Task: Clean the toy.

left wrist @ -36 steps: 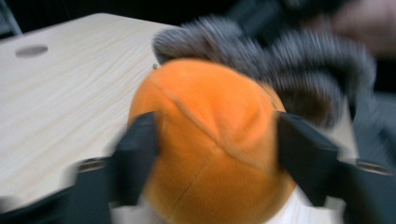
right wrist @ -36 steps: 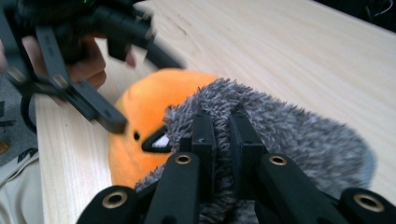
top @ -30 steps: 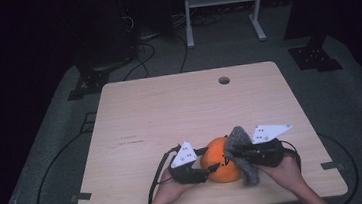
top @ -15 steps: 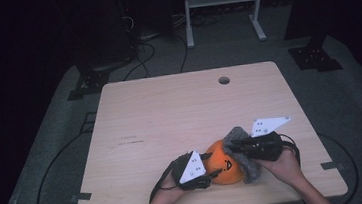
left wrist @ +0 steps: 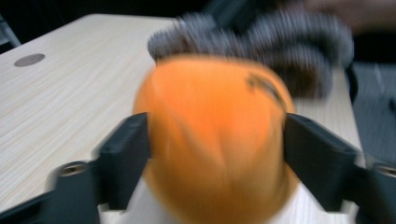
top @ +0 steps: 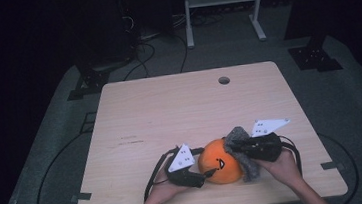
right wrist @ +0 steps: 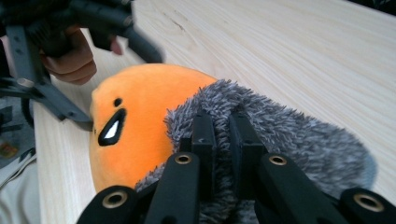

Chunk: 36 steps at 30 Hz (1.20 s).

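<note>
One table (top: pixel 134 111), one orange plush (top: pixel 220 164), one grey cloth (top: pixel 240 149), two grippers, two hands.

Near edge of the table: the left hand (top: pixel 158 193) holds the left gripper (top: pixel 202 173) with its jaws spread wide, one on each side of the plush and pressed to its flanks. The left gripper view confirms this, though that view is blurred. The right hand (top: pixel 281 166) holds the right gripper (top: pixel 233 149), its jaws drawn close together and pinching a fold of the cloth, as the right gripper view shows plainly.

The plush sits on the table between the two grippers, near the front edge and right of centre. It is round, smooth and bright orange, with a small black dot for an eye and a black-rimmed open mouth with a white inside. The cloth is fuzzy, dark grey, draped over the plush's right side and touching it.

Farther off: bare light wood tabletop, one round hole (top: pixel 224 80) near the far edge.

Beyond the table: a grey floor mat (top: pixel 52 144), cables (top: pixel 151 47), and a white frame (top: pixel 220 5).
</note>
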Each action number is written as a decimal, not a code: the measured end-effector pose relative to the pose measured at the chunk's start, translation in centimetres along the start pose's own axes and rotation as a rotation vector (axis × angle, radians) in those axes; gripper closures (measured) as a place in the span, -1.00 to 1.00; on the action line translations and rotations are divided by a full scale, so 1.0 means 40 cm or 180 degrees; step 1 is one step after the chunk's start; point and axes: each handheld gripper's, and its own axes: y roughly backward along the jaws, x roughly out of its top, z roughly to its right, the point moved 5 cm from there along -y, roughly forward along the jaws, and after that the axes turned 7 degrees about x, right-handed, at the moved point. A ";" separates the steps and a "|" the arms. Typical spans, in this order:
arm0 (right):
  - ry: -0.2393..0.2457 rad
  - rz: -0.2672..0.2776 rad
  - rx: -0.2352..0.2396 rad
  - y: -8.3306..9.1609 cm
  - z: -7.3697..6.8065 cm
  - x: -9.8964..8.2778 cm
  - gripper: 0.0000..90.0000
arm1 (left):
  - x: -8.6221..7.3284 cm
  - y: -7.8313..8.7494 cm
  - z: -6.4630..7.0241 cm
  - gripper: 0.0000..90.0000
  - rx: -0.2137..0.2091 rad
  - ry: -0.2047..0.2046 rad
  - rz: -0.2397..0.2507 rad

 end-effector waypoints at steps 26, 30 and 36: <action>-0.0415 -0.0028 0.0035 0.030 0.009 -0.086 0.80 | -0.043 0.012 -0.044 -0.12 0.0185 0.0297 -0.0230; -0.0327 0.0204 0.0180 0.033 -0.014 -0.042 0.80 | -0.047 0.015 -0.048 -0.11 0.0195 0.0344 -0.0245; -0.0304 -0.0003 0.0237 0.010 -0.027 -0.079 0.80 | -0.048 0.018 -0.041 -0.11 0.0143 0.0338 -0.0234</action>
